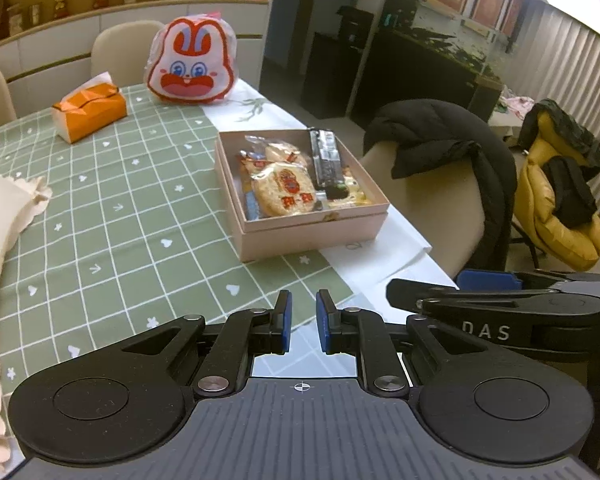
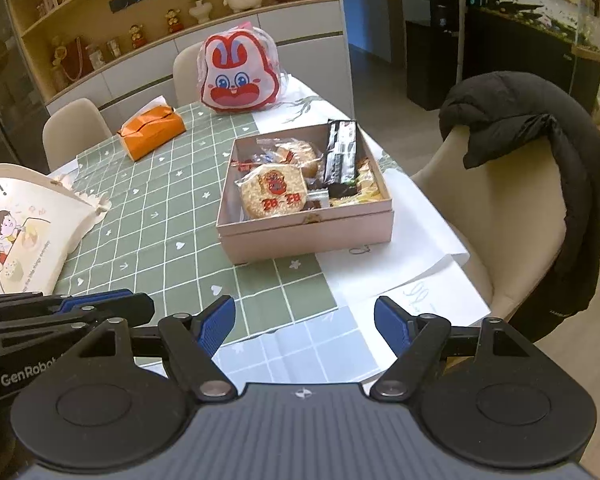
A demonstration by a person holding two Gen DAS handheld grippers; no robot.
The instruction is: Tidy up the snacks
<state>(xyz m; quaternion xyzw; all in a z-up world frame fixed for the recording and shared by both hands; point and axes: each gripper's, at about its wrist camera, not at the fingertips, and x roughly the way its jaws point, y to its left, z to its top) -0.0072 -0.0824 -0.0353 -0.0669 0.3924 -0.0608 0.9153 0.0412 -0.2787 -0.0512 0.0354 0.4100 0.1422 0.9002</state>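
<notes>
Over the table's near edge, the left gripper (image 1: 303,322) is pinched nearly closed and empty, the right gripper (image 2: 304,326) spread wide and empty. Beyond, by the right edge, one pink box (image 2: 306,232) holds the snacks (image 2: 272,192). Farther back sit one orange tissue pack (image 2: 150,130) and one rabbit bag (image 2: 238,76).

Orange tissue box (image 1: 89,113) on table; black jacket (image 2: 540,128) over chair.
</notes>
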